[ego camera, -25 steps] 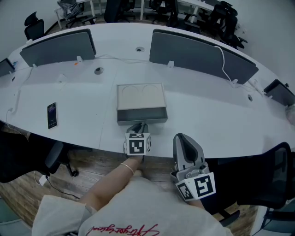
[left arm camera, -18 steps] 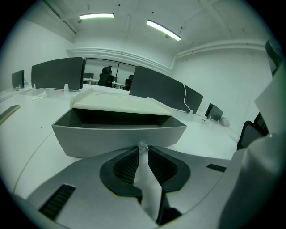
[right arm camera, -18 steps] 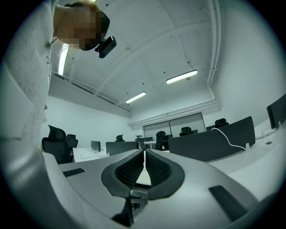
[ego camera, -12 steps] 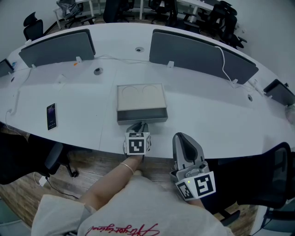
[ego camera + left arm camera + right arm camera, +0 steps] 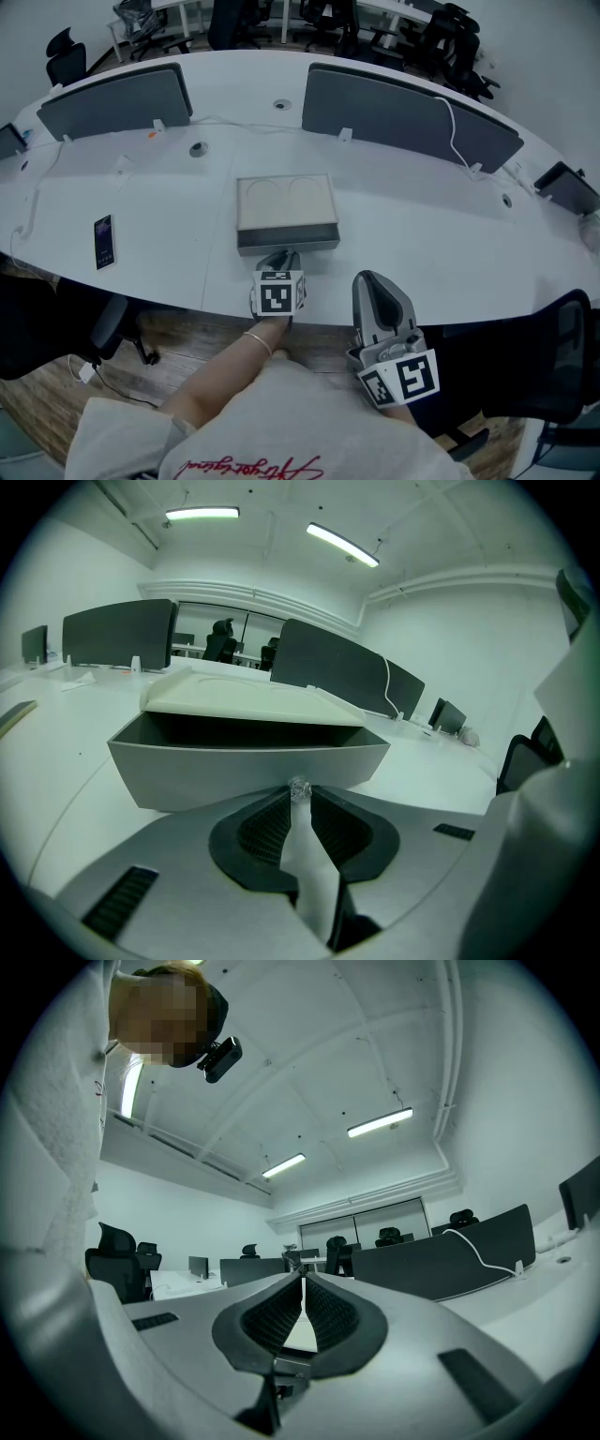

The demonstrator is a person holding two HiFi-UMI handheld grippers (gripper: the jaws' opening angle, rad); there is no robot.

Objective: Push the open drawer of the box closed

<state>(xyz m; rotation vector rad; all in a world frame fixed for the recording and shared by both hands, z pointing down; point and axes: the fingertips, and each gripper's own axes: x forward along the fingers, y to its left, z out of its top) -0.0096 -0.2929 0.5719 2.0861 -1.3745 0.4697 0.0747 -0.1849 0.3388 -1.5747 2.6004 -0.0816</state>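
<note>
Step in hand, as we judge it: the approach. Our left gripper (image 5: pixel 279 255), jaws drawn together at the tips and empty, sits just before the open drawer (image 5: pixel 288 236) of the box (image 5: pixel 286 202) on the tabletop (image 5: pixel 422 225). Next we need a straight, square push inward. The right gripper (image 5: pixel 375 291), jaws together, idles.

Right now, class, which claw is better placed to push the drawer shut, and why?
Left. The left claw sits just before the open drawer; the right claw hangs back, off the table.
</note>
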